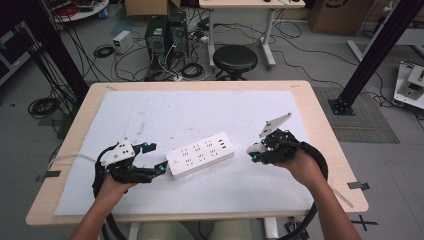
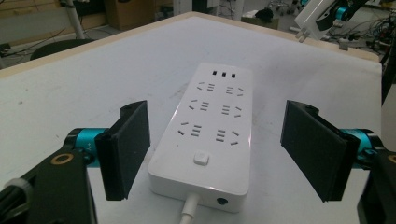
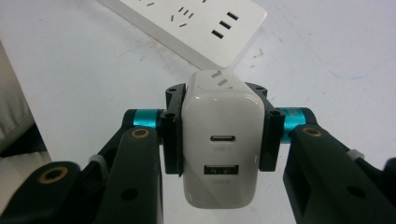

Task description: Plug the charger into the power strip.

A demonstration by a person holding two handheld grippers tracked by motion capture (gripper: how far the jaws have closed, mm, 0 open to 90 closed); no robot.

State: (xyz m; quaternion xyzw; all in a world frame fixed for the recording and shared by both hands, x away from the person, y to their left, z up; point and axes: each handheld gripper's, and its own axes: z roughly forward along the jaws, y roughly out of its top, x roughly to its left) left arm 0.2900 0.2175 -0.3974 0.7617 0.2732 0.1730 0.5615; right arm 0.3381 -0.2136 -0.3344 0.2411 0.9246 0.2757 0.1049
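While closing in from both ends: left gripper (image 1: 155,159) spread wide at the cord end of the power strip (image 1: 201,154), pads (image 2: 125,149) flanking that end, apparently no contact, nothing held. Right gripper (image 1: 256,153) clamped on a white USB charger (image 3: 219,144), held just off the strip's far end, clear of the white mat (image 1: 150,110).

Key relation: strip lies between the two grippers on the worktop (image 1: 320,120), long axis running from near-left to far-right in the high view. Charger sits just beyond the USB-port end; sockets face up. Right hand (image 1: 306,169) nearer the target sockets; left better placed to pin the strip.

Charger look: glossy white block, rounded corners, one USB-C slot above one USB-A slot on the face toward the camera. In the left gripper view, prongs point out from its far side, toward the strip.

Strip look: white, flat, rounded rectangle; six socket groups in two columns, three dark USB slots at the far end, square push button near the cord end, white cord leaving toward the left gripper.

Judgement: next move likely needs the strip braced at the cord end, prongs then lined up square over a socket. Risk: strip sliding on the mat if not held.
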